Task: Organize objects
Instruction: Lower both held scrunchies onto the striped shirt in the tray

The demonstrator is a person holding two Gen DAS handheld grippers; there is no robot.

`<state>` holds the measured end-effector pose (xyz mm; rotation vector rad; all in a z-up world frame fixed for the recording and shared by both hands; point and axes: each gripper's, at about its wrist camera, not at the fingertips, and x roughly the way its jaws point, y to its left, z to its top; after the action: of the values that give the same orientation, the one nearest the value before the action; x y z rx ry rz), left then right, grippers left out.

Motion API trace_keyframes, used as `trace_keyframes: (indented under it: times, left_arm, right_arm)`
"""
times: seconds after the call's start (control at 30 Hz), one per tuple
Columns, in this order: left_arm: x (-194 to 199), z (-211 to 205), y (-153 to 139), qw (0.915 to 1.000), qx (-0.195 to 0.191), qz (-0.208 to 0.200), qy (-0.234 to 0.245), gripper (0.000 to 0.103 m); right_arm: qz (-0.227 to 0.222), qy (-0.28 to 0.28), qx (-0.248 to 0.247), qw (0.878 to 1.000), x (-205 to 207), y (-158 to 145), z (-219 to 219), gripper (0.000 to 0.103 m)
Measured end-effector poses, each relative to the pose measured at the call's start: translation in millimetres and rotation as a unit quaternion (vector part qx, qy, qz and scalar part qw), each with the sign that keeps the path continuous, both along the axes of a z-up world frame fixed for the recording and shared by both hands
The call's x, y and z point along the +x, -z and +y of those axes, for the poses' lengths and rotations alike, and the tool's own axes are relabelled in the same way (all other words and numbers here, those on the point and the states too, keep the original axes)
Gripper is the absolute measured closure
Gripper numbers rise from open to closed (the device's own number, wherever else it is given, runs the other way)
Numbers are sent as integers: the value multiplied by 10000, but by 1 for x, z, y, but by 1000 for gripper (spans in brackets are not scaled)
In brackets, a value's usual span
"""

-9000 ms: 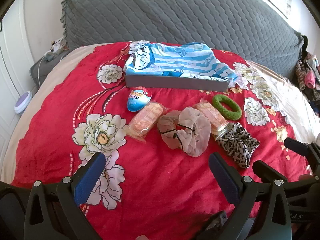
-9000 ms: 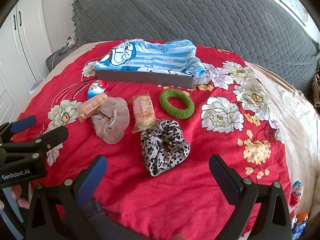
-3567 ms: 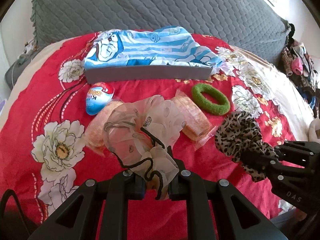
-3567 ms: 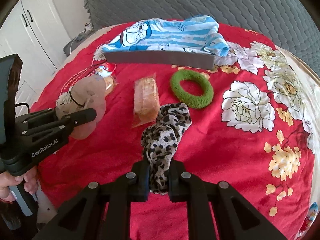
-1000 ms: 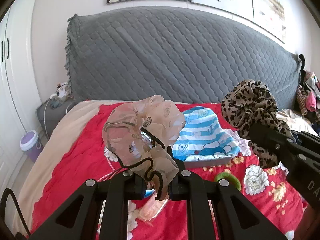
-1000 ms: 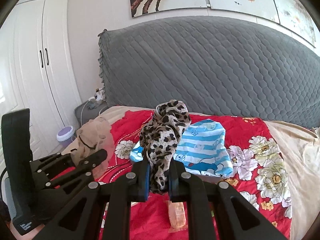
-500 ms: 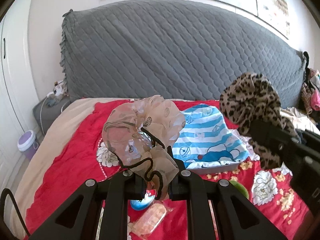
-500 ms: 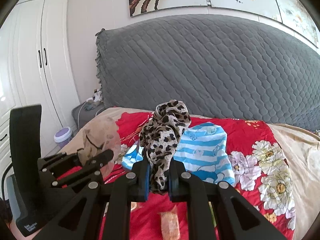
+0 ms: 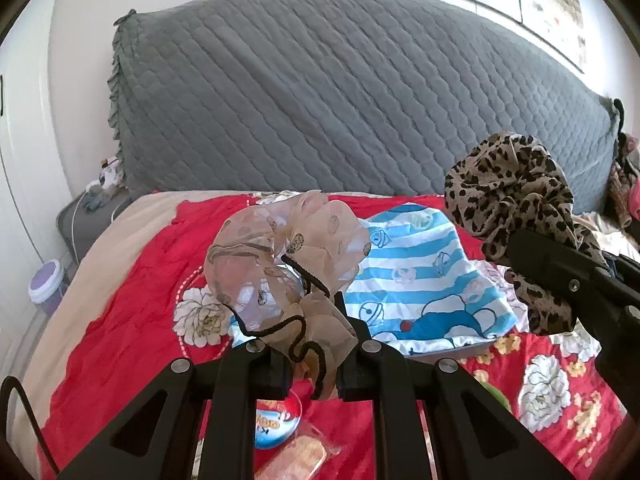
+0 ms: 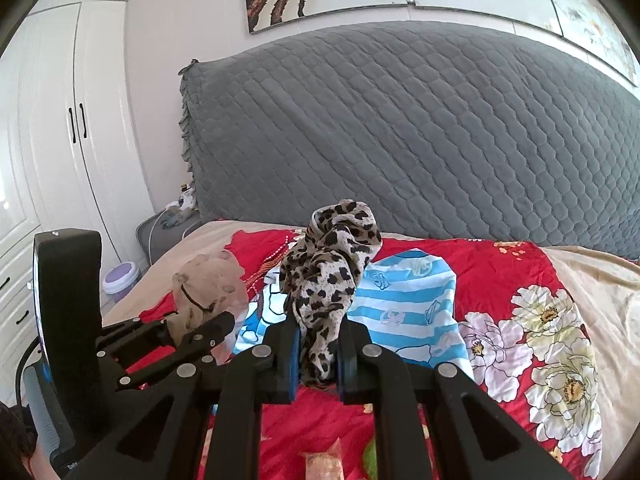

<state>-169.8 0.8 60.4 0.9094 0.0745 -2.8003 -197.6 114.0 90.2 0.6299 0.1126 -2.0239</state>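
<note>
We are holding both scrunchies up in the air right now! Nearest us, our left gripper (image 9: 310, 364) is keeping its jaws clamped on the sheer beige organza scrunchie with the black cord (image 9: 288, 268), and our right gripper (image 10: 316, 360) is pinching the leopard-print fabric scrunchie (image 10: 330, 264) just as tightly. A few seconds back both of these were lying on the red floral bedspread (image 9: 132, 320); now we are carrying them well clear of it, side by side, and over the last second we are dipping forward and down.

Under our left jaws we are glimpsing what is staying behind: the blue-and-white egg-shaped candy (image 9: 278, 420) and an orange wrapped snack packet (image 9: 298, 460). A sliver of the green ring scrunchie (image 9: 498, 400) is peeking out too.

Just beyond sits the low grey tray lined with blue-striped cartoon cloth (image 10: 416, 312), and we are closing in on it. To our eye this is the drop-off, with two items nearly sorted and three waiting. Farther back the grey quilted headboard (image 10: 400, 140) is filling the view.
</note>
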Motion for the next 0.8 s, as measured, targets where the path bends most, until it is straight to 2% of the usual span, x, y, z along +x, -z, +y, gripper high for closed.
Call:
trace_keyframes:
  times: [0.37,0.8]
  left_arm:
    - [-29,-6,21,9999,1,-75,-101,88]
    - [-80,-10,56,9995,16,-293,-147,88]
  right_arm:
    - [-18,-19,7,10000,-25,22,-17,90]
    - [-178,42,199,9996,-60,73,-45,90]
